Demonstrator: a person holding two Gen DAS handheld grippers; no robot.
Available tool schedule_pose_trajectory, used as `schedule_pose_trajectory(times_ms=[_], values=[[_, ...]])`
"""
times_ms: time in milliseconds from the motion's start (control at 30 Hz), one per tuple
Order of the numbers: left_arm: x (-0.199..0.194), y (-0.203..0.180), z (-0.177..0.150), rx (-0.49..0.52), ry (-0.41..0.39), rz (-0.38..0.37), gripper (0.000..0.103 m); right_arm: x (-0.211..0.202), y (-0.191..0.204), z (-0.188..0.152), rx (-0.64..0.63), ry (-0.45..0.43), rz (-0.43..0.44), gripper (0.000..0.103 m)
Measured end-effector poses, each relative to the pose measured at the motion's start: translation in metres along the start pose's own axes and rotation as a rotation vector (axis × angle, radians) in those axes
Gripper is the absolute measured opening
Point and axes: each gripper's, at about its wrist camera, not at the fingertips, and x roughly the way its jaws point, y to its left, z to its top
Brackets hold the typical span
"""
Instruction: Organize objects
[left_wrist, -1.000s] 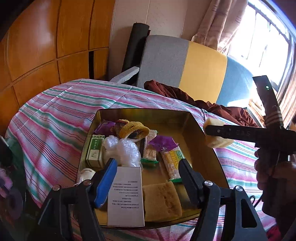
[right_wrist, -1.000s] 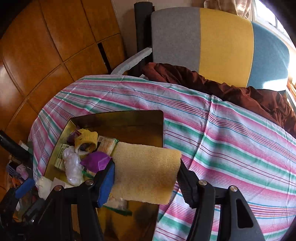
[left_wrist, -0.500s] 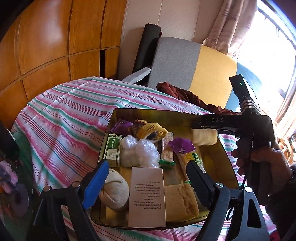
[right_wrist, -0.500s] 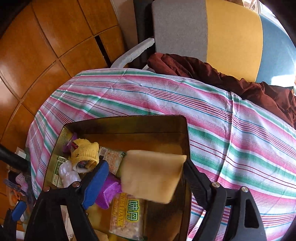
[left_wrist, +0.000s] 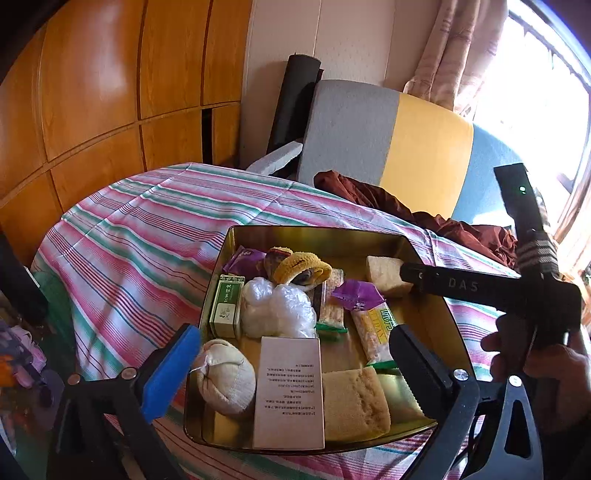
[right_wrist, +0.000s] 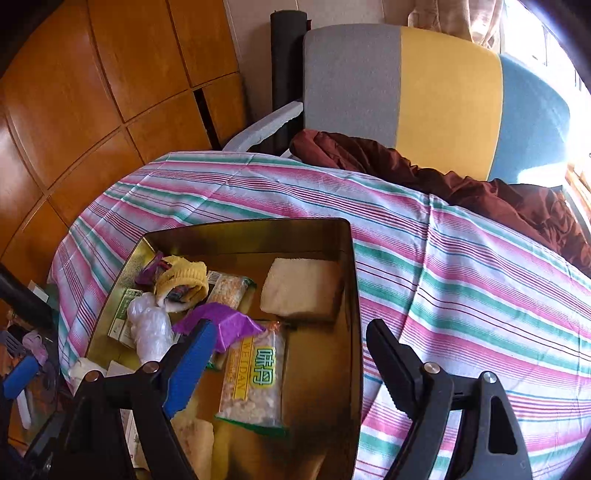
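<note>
A gold metal tin (left_wrist: 317, 236) (right_wrist: 352, 295) sits on the striped bed. A tan sponge (right_wrist: 301, 288) (left_wrist: 384, 275) lies loose in its far right corner. My right gripper (right_wrist: 290, 349) is open and empty just above and behind that sponge; its arm shows in the left wrist view (left_wrist: 461, 286). My left gripper (left_wrist: 295, 354) is open and empty over the tin's near end. Inside lie a second sponge (left_wrist: 354, 404), a white booklet (left_wrist: 290, 391), a cloth ball (left_wrist: 225, 376), a snack pack (right_wrist: 255, 380), a purple wrapper (right_wrist: 221, 321), a yellow knit piece (right_wrist: 183, 278), a clear bag (left_wrist: 275, 310) and a green box (left_wrist: 225, 308).
The pink, green and white striped cover (right_wrist: 461, 266) spreads around the tin. A brown cloth (right_wrist: 424, 170) lies at its far edge before a grey, yellow and blue chair (right_wrist: 424, 85). Wooden panels (left_wrist: 92, 92) stand at left. Clutter sits low at left (right_wrist: 22, 354).
My right gripper opened and let the tan sponge drop into the tin's far right corner, then drew back. My left gripper shifted slightly, still open over the tin.
</note>
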Motion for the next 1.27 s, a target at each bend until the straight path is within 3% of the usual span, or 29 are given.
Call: schedule_pose_trajectory(times_ms=[333, 533, 867, 1267], values=[[-0.02, -0.007, -0.012, 0.027, -0.023, 0.028, 0.103, -0.054, -0.002, -0.061, 0.026, -0.087, -0.117, 0.085], [-0.029, -0.011, -0.024, 0.028, -0.028, 0.073, 0.103, -0.064, -0.004, -0.09, 0.061, -0.102, -0.185, 0.085], [-0.027, 0.002, -0.04, 0.0, 0.017, 0.101, 0.103, -0.069, 0.005, -0.092, 0.036, -0.126, -0.214, 0.085], [-0.03, 0.011, -0.04, -0.023, -0.023, 0.114, 0.099, -0.073, 0.024, -0.092, -0.015, -0.145, -0.185, 0.085]])
